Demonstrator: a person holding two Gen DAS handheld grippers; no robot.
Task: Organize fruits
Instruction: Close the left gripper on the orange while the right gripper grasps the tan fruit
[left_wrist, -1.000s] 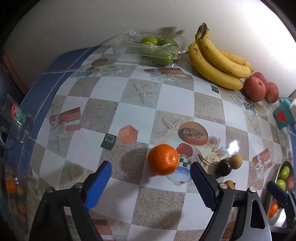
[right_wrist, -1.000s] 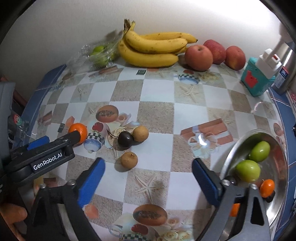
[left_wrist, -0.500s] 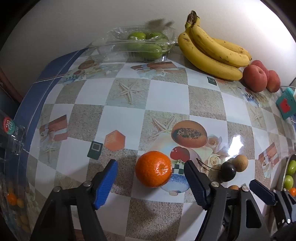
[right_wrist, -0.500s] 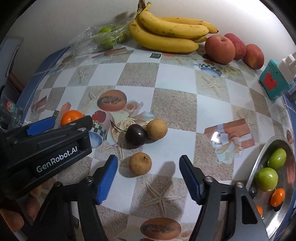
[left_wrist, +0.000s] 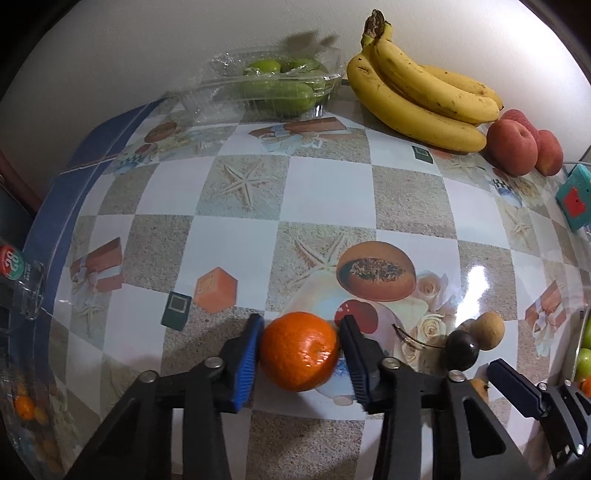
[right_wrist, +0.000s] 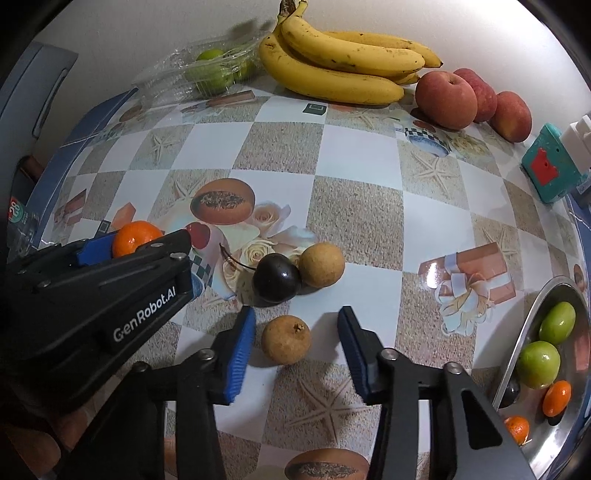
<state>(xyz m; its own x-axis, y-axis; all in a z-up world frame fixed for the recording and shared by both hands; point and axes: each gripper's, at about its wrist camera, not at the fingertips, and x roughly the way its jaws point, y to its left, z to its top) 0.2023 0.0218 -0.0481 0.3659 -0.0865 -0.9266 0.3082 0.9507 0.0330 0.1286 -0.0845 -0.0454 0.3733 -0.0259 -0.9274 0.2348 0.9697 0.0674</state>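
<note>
On my bench (right_wrist: 362, 206), bananas (right_wrist: 340, 59) sit at the back, apples (right_wrist: 447, 96) to their right, the bowl (right_wrist: 532, 317) at the right edge.

Checkered tablecloth (right_wrist: 354, 206): bananas (right_wrist: 332, 70), apples (right_wrist: 447, 99), tangerine (left_wrist: 299, 350), steel bowl (right_wrist: 517, 354).

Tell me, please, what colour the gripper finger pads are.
Blue, ribbed pads; clearest in the left wrist view.

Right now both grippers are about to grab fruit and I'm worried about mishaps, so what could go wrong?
1. The right gripper is closing around the lower longan; its pads are not yet touching, so the round fruit could roll out toward the cherry.
2. The left gripper is closing on the mandarin; a hard squeeze may bruise it.
3. The grippers sit close together and might bump when lifting.
</note>
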